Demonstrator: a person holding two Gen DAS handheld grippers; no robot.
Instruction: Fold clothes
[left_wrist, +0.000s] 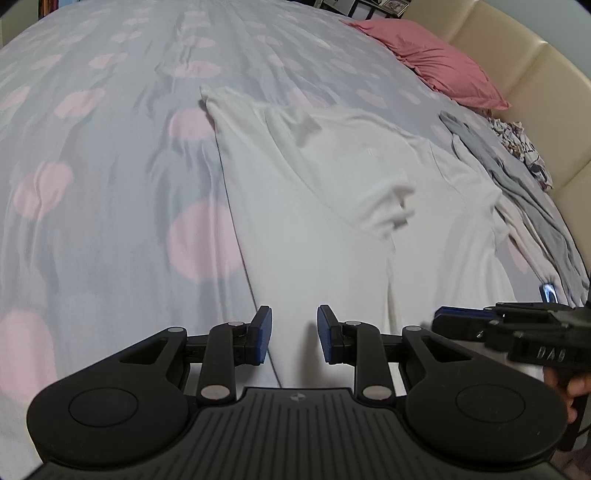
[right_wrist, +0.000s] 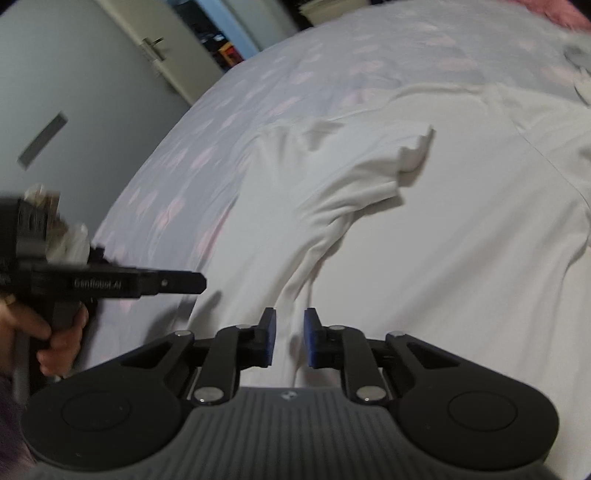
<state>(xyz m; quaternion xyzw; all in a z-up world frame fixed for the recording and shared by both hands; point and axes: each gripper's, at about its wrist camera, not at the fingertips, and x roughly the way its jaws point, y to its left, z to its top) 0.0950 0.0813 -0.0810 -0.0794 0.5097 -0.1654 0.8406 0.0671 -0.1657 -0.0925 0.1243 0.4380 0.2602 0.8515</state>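
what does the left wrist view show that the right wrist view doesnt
Only the left wrist view shows the pink pillow, the cream headboard and a grey garment beside the shirt. Only the right wrist view shows a door with a handle. Both show the white shirt spread on the spotted bedspread, and both open claws, left and right, holding nothing.
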